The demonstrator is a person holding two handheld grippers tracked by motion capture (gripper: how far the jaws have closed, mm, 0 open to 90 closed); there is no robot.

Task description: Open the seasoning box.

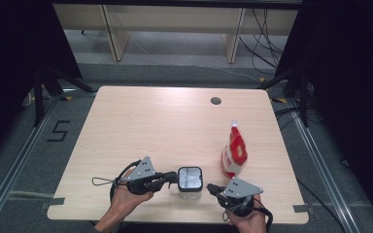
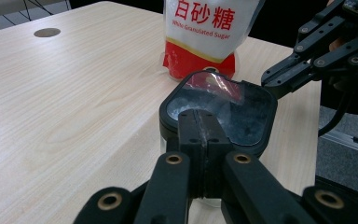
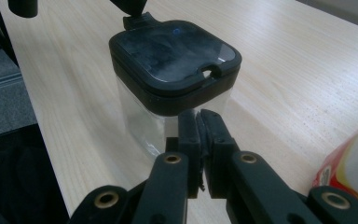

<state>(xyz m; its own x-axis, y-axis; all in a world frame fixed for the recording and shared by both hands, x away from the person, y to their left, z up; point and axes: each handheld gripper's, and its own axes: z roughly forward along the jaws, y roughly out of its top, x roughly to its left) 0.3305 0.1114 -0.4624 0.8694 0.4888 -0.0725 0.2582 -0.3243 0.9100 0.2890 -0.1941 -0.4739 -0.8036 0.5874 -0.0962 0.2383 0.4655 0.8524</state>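
Observation:
A clear square container with a black lid point(image 1: 190, 179) point(image 2: 216, 109) point(image 3: 175, 60) stands near the table's front edge. My left gripper point(image 1: 172, 178) point(image 2: 200, 123) is shut, and its tips meet the lid's left rim at a small tab; whether it pinches the tab I cannot tell. My right gripper point(image 1: 210, 187) point(image 3: 198, 116) is shut with nothing in it. Its tips are just short of the container's right side, below the lid. It also shows in the left gripper view point(image 2: 268, 79). A red and white sugar bag point(image 1: 234, 153) point(image 2: 205, 32) point(image 3: 354, 163) stands upright behind and to the right of the container.
The light wooden table point(image 1: 150, 126) has a round cable hole point(image 1: 216, 100) point(image 2: 46, 32) near its far edge. A hand holds each gripper at the front edge. Cables and dark stands lie on the floor around the table.

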